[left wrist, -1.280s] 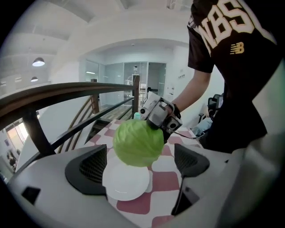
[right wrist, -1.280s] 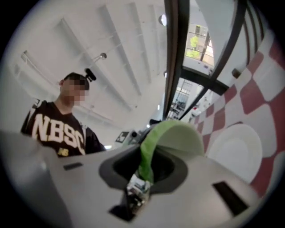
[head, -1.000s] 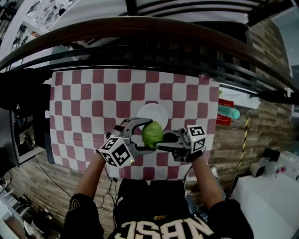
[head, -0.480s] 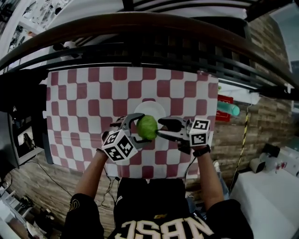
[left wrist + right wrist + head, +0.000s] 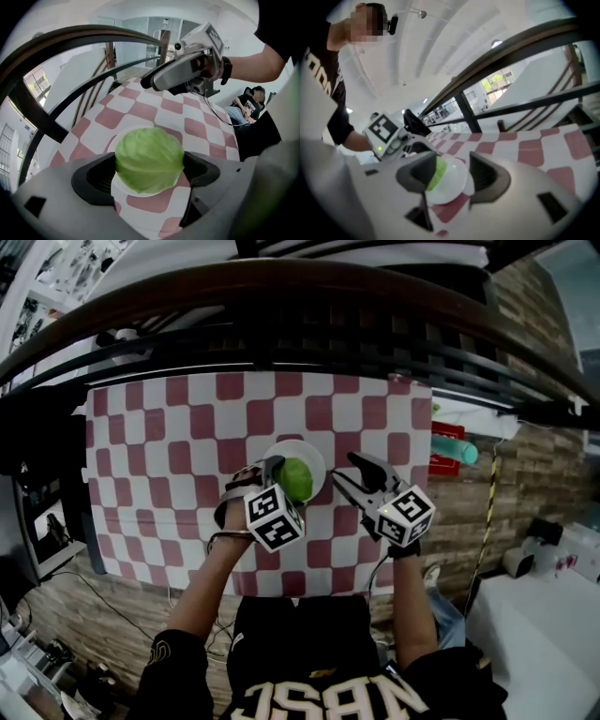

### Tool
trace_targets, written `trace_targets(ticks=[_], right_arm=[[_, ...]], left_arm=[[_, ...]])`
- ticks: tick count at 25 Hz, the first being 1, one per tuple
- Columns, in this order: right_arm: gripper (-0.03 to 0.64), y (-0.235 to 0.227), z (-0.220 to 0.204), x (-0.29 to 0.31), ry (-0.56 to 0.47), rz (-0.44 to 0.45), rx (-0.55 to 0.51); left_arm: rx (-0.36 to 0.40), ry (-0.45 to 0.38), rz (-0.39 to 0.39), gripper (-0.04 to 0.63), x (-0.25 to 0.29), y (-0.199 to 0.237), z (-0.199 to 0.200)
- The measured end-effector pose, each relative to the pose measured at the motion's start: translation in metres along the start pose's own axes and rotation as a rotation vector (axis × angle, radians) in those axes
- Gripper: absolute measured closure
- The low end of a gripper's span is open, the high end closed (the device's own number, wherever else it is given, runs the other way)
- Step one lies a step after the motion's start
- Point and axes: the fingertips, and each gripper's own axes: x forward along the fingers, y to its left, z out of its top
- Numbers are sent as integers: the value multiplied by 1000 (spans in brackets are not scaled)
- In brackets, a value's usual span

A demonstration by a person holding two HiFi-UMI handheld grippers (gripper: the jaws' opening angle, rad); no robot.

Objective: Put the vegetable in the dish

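Table under a red-and-white checked cloth (image 5: 187, 427), squares soft-cornered. Left gripper (image 5: 279, 474): grey jaws clamped on a round, veined, pale-green cabbage (image 5: 298, 479) over a smooth white round dish (image 5: 311, 452); contact with dish unclear. Right gripper (image 5: 347, 468), just beside the dish: jaws spread wide, empty.

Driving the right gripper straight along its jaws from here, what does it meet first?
Most likely the white dish's near rim, framed between the right gripper's open jaws; the cabbage held by the left gripper comes just behind. Its height over the rim is unclear.
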Motion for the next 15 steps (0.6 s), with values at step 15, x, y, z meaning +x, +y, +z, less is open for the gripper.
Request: trace_targets(ticks=[15], right_arm=[[391, 9, 18, -53, -128, -138, 68]], left_arm=[[-6, -23, 66, 135, -5, 10, 30]])
